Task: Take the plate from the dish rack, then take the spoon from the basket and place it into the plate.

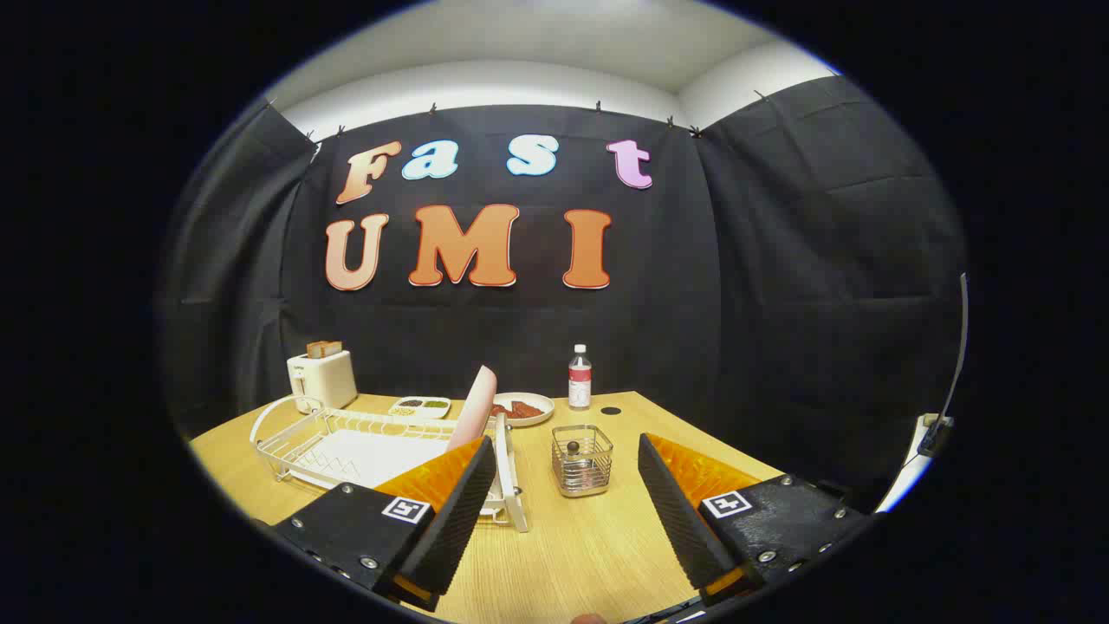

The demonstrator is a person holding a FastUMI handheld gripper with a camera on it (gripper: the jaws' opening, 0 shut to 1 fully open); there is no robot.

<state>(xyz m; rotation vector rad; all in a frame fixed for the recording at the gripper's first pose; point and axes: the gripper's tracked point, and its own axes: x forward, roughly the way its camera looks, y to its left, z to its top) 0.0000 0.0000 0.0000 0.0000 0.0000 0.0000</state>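
Note:
A pink plate (pixel 475 407) stands on edge in the white wire dish rack (pixel 346 433), just beyond my left finger. A small square wire basket (pixel 582 459) sits on the wooden table ahead, between the two fingers' lines, with the spoon's round dark handle end (pixel 573 448) poking up inside it. My gripper (pixel 567 503) hovers above the table's near part, wide open, nothing between its fingers.
A white toaster (pixel 322 378) with bread stands at the back left. Behind the rack lie a small divided dish (pixel 420 406) and a white plate of reddish food (pixel 524 409). A bottle (pixel 580 378) stands at the back edge. The table (pixel 554 555) drops off on the right.

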